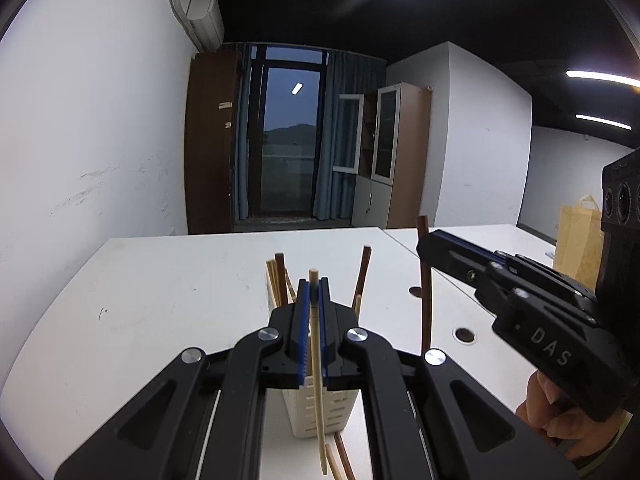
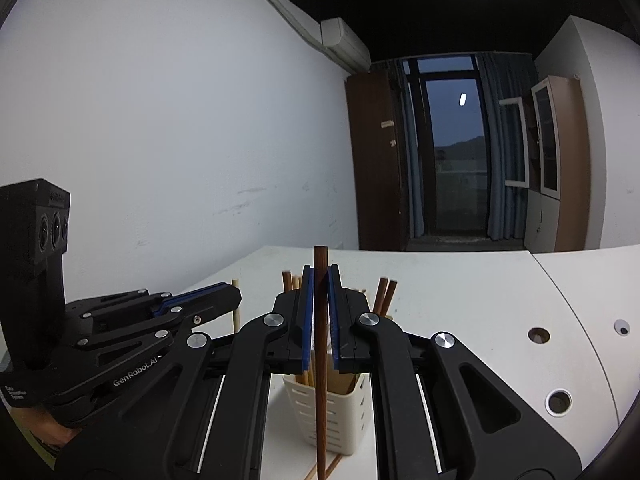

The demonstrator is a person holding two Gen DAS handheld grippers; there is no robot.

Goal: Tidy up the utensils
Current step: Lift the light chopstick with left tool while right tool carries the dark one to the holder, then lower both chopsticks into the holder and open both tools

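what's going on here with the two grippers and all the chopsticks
A person is sorting chopsticks into a white slotted holder on the white table. The left gripper is shut on a pale chopstick, and the right gripper is shut on a dark brown chopstick. Both sticks are upright near the holder, which already contains several. A few more lie on the table beside it.

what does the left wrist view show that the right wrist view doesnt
Only the left wrist view shows the left gripper shut on a light chopstick, a yellow paper bag on the far desk, and the hand under the right gripper.

Only the right wrist view shows the right gripper head-on, shut on a dark chopstick, and the bare table holes to its right.

Both show the white slotted holder with chopsticks standing in it, loose chopsticks lying at its base, and the window.
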